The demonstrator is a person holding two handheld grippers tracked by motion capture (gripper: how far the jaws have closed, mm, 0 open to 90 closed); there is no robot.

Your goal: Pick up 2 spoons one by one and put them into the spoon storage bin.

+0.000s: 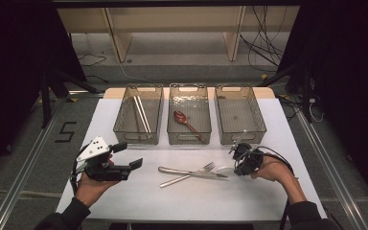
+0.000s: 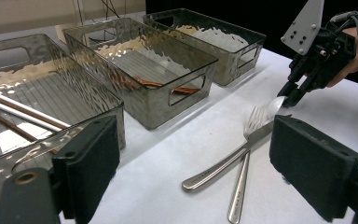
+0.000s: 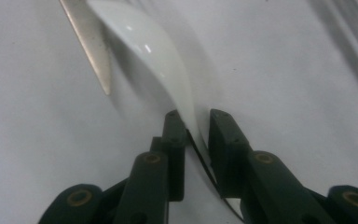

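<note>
A white spoon (image 1: pixel 225 170) lies on the white table beside a steel knife (image 1: pixel 191 173) and a fork (image 1: pixel 184 179) that cross each other. My right gripper (image 1: pixel 235 169) is low at the spoon's handle end. In the right gripper view the gripper (image 3: pixel 197 126) is shut on the thin handle of the white spoon (image 3: pixel 154 60), with the knife tip (image 3: pixel 88 46) just beyond. The left gripper view shows that right gripper (image 2: pixel 291 99) at the spoon (image 2: pixel 276 103). My left gripper (image 1: pixel 130 155) rests at the table's left, open and holding nothing, its pads (image 2: pixel 93 158) wide apart.
Three clear bins stand in a row at the back. The left bin (image 1: pixel 124 130) holds chopsticks (image 1: pixel 141 114), the middle bin (image 1: pixel 189 140) a wooden spoon (image 1: pixel 184 122), and the right bin (image 1: pixel 263 129) nothing. Bare white table lies in front of the cutlery.
</note>
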